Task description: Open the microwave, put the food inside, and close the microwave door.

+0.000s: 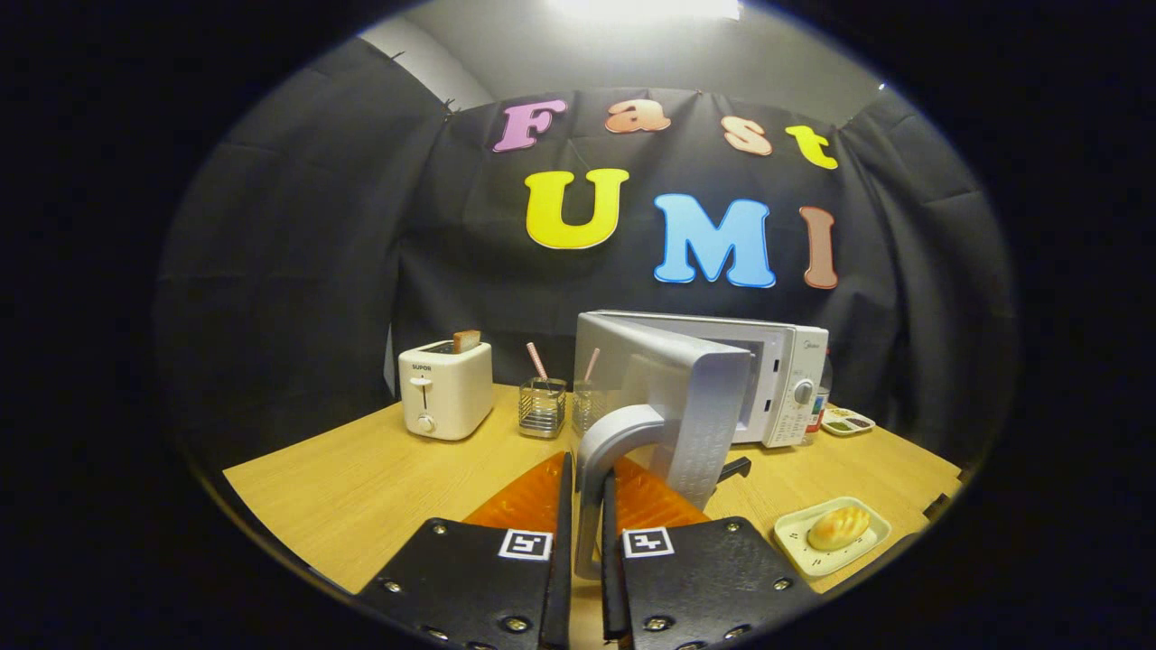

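Clamping the curved grey door handle (603,460) between both orange, ridged fingers (533,495), the hand-held gripper (587,492) sits closed on it at the near edge of the worktop (361,487), a pale wood-grain surface. The handle belongs to the microwave door (673,397), a silver slab swung wide open toward the gripper, its textured edge facing forward. Just beside the right finger, near the worktop's near right corner, a pale square plate (799,546) holds a glossy golden bread roll (838,526); bare wood lies between plate and door. Beyond the door stands the white microwave (786,379), boxy, with its round knob and cavity showing. Toward the far left edge sits a white rounded toaster (445,388) with a slice of toast poking up, and between it and the microwave two clear glasses (542,406) with pink straws. Open wood spreads across the near left corner.
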`<state>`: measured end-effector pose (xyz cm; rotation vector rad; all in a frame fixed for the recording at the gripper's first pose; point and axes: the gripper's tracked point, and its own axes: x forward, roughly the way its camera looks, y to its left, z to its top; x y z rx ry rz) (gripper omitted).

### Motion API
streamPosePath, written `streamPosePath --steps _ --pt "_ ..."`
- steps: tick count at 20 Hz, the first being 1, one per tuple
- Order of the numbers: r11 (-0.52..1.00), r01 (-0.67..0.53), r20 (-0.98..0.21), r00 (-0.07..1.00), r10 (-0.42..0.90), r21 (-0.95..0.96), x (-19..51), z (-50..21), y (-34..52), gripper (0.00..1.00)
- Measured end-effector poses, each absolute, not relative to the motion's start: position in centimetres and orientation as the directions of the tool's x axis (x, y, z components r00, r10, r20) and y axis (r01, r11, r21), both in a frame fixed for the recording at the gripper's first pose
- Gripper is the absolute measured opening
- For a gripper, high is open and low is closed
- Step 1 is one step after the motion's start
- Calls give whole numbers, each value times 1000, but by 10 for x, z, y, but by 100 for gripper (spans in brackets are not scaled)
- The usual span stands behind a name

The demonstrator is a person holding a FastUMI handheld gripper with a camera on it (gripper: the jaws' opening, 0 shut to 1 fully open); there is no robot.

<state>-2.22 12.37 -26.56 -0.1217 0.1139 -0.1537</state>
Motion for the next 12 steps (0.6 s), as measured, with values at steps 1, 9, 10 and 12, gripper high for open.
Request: streamPosePath --steps 1,9,10,12 --pt "976 170 -90 979 -184 -138 -20 -266 132 14" --pt "979 80 -66 993 -93 -187 -34 -269 176 29" --pt "978 62 -63 995 -76 -199 -37 -269 178 43" --pt "974 14 -53 998 -27 -226 -49 -267 180 76"
